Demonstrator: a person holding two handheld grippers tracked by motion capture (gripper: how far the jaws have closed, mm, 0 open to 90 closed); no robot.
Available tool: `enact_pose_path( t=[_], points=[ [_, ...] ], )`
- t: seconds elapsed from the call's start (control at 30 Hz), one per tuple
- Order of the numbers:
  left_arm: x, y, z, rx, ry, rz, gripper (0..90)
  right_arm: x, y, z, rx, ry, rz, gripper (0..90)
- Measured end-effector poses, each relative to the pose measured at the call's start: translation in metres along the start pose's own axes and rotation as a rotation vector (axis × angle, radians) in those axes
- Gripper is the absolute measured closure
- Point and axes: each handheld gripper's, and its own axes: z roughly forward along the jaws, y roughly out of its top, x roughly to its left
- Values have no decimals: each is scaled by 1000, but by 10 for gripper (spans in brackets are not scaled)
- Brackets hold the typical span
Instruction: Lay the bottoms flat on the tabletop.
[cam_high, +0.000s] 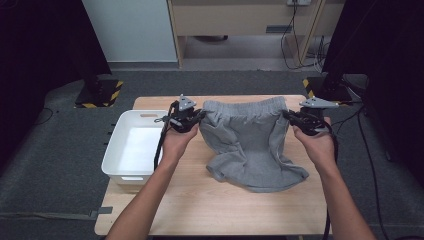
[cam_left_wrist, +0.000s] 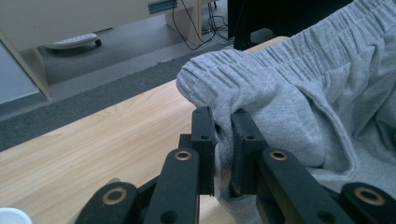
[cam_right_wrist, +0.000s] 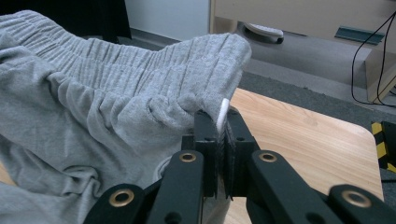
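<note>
Step in hand: lift-and-spread of grey shorts (cam_high: 250, 145), held by the elastic waistband at both ends.

L gripper (cam_high: 196, 118) – clenched on waistband's left end; in left gripper view (cam_left_wrist: 223, 140) cloth is bunched tight between the two black jaws. R gripper (cam_high: 289, 116) – clenched on the right end; right gripper view (cam_right_wrist: 222, 135) shows jaws nearly together w/ a thin fold of grey fabric and a white tag pinched in.

Where shorts are: waistband stretched between the 2 grippers, raised off the wooden table (cam_high: 210, 210) near its far edge; leg part hangs down and toward the person, hems resting crumpled on the tabletop. So partly lifted, not clear of the table.

Judgement: grasp done, garment being raised to hang straight, prob. ahead of a fold or a drop into the white bin (cam_high: 117, 150), which sits at table's left edge, just beside L hand (cam_high: 177, 137).

Next move calls for: both grips kept firm, hands level w/ each other, waistband taut, enough height to get the hems free so wrinkles fall out. Risk: thin R pinch could slip.

Count: shorts 1; grippers 2; hands 2; bin 1, nothing inside as far as seen; table 1.
</note>
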Motion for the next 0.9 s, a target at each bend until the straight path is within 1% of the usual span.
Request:
enact_pose_path(
  t=[0.13, 0.33, 0.4, 0.53, 0.57, 0.63, 0.7, 0.8, 0.9],
  points=[
    [2, -1, 1, 5, 0, -3, 813, -1, 0, 4, 7, -1, -2, 865],
    [5, 3, -7, -20, -9, -9, 814, 1, 2, 2, -7, 6, -4, 865],
    [6, 6, -12, -29, -8, -7, 813, 2, 4, -2, -15, 9, -8, 865],
    [5, 16, -25, -52, -3, 19, 813, 7, 11, -13, -39, 15, -13, 865],
    [5, 19, -28, -56, -3, 24, 813, 8, 14, -16, -44, 15, -22, 865],
    [5, 23, -34, -66, -6, 31, 813, 11, 19, -23, -57, 18, -23, 865],
    [4, 28, -38, -74, -8, 36, 812, 13, 24, -30, -64, 19, -38, 865],
    [5, 31, -40, -74, -6, 47, 812, 14, 32, -39, -78, 16, -61, 865],
    [6, 30, -35, -62, -7, 47, 813, 10, 35, -41, -82, 9, -64, 865]
  ],
)
